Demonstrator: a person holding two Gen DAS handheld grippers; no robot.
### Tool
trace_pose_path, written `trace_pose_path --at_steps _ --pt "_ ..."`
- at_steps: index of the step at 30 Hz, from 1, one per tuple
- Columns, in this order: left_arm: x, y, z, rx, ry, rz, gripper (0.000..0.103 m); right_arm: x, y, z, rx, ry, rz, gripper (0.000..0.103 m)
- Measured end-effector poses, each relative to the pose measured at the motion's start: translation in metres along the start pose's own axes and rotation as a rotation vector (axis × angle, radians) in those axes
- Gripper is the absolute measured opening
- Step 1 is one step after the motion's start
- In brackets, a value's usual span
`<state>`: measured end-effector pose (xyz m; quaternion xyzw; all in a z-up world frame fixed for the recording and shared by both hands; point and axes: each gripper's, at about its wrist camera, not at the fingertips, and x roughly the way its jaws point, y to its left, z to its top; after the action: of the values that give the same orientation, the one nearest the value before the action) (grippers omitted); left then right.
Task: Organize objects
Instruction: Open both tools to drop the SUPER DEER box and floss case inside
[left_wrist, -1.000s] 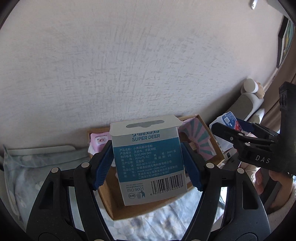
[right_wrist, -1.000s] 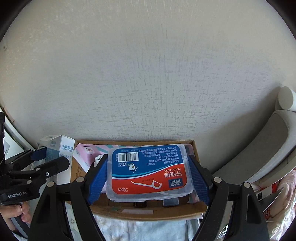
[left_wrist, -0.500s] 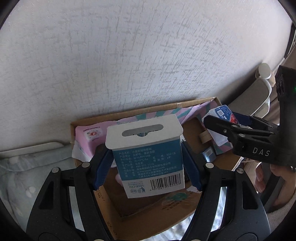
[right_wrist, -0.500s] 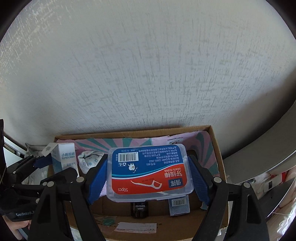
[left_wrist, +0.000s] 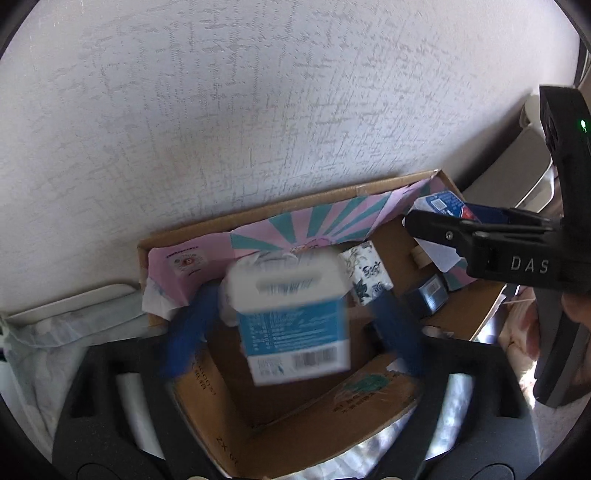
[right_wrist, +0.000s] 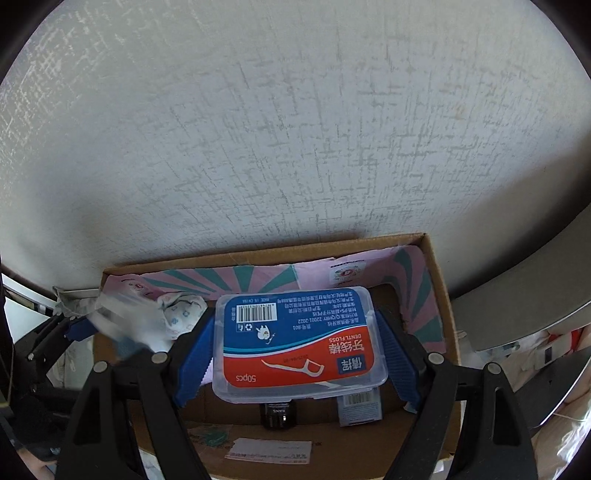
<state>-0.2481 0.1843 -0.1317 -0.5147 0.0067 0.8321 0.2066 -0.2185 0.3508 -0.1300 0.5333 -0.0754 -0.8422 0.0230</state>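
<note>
A cardboard box (left_wrist: 255, 218) stands against the wall, also in the right wrist view (right_wrist: 436, 280). My left gripper (left_wrist: 291, 325) has its blue fingers spread apart, and the blue-and-white Super Deer carton (left_wrist: 291, 325) is blurred between them, over the box interior. My right gripper (right_wrist: 295, 350) is shut on a clear dental floss case (right_wrist: 295, 343) with a red and blue label, held above the box's right part. In the left wrist view the right gripper (left_wrist: 480, 243) shows at the right with the case (left_wrist: 445, 203).
Inside the box lie a pink and teal striped package (left_wrist: 310, 225), a floral tissue pack (left_wrist: 365, 273), a small blue box (left_wrist: 428, 295) and a black item (right_wrist: 277, 413). A textured white wall rises behind. Pale bedding (left_wrist: 44, 354) lies left of the box.
Both grippers moved down and closer over the box. My left gripper's fingers opened and the carton is now blurred, dropping between them. The right gripper still holds the floss case.
</note>
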Motion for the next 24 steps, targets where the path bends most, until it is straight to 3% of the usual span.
trace_pose_path --at_steps 2,12,24 --pt "0.000 -0.008 -0.002 0.009 0.000 -0.001 0.103 0.004 0.001 0.001 -0.006 0.024 0.004 0.103" --pt "-0.008 -0.001 -0.013 -0.002 0.010 -0.008 0.103 0.000 0.002 -0.001 -0.016 0.028 -0.004 0.103" --pt "-0.045 0.003 -0.014 -0.021 -0.059 0.017 0.103 -0.011 0.021 0.005 -0.035 -0.001 0.001 0.103"
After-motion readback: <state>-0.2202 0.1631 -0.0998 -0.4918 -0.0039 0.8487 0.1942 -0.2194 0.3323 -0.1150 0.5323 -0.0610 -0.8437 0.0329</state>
